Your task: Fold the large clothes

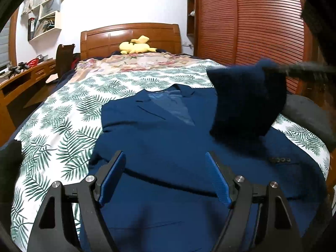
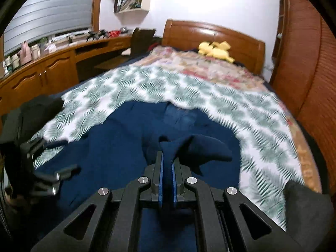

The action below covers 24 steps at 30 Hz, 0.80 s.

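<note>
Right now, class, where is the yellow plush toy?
In the left wrist view the yellow plush toy lies at the far end of the bed, against the wooden headboard, beyond the blue jacket.

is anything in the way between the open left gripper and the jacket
Nothing visible. The left gripper hangs open over the jacket, with only bare cloth beneath. The sleeve, pinched by the right gripper, is lifted off to the side.

Right tongs [image 2: 167,163] pinch a fold of the navy jacket [image 2: 109,147].

A bedroom: bed [image 1: 63,109] (wooden headboard [image 1: 130,35]), wardrobe [image 1: 247,21].
</note>
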Available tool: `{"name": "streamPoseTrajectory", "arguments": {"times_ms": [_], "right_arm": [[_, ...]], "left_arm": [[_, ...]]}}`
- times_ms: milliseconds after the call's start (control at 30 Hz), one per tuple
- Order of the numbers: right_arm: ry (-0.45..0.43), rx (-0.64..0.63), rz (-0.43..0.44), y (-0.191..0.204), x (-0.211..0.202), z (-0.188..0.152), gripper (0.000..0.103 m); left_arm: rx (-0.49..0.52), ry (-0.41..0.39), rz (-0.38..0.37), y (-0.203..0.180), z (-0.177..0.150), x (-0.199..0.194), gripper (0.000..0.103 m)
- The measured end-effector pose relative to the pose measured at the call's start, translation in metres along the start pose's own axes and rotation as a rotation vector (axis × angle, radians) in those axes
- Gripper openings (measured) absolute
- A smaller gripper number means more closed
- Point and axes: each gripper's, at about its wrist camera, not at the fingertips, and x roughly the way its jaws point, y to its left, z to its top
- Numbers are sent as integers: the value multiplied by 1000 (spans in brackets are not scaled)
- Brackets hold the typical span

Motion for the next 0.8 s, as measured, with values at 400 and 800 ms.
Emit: {"name": "streamPoseTrajectory", "arguments": {"times_ms": [400, 800], "right_arm": [[139, 39, 28, 14, 26, -41, 9], [107, 37, -4, 27, -16, -56, 35]], "left_arm": [[7, -1, 14, 7, -7, -9, 78], [6, -5, 2, 8, -8, -17, 78]]}}
